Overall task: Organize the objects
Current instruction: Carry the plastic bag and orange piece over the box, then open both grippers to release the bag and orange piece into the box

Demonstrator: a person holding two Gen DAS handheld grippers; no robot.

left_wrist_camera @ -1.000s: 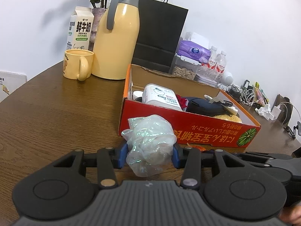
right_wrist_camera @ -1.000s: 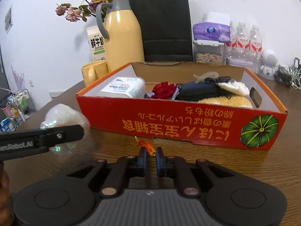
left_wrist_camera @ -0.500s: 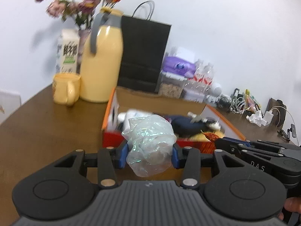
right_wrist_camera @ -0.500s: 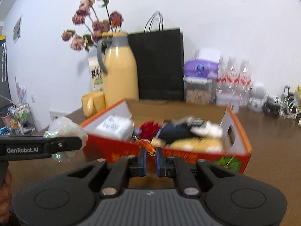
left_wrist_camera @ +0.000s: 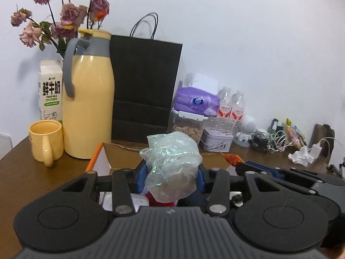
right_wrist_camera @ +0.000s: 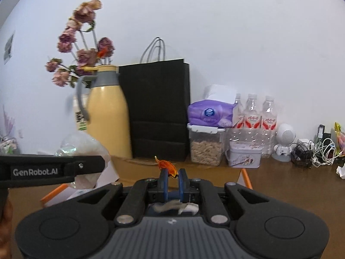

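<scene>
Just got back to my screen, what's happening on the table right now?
A person holds a gripper in each hand above the open cardboard box. The left gripper is clamped on a crumpled iridescent plastic wad; the right gripper pinches a small orange wrapper. Neither has been let go yet. The yellow jug, mug and black bag stand behind.

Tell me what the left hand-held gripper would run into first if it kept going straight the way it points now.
Probably the black paper bag. The left hand-held gripper, shut on the iridescent plastic wad, sits above the open cardboard box and aims over its far wall at the bag; depth is hard to judge.
</scene>
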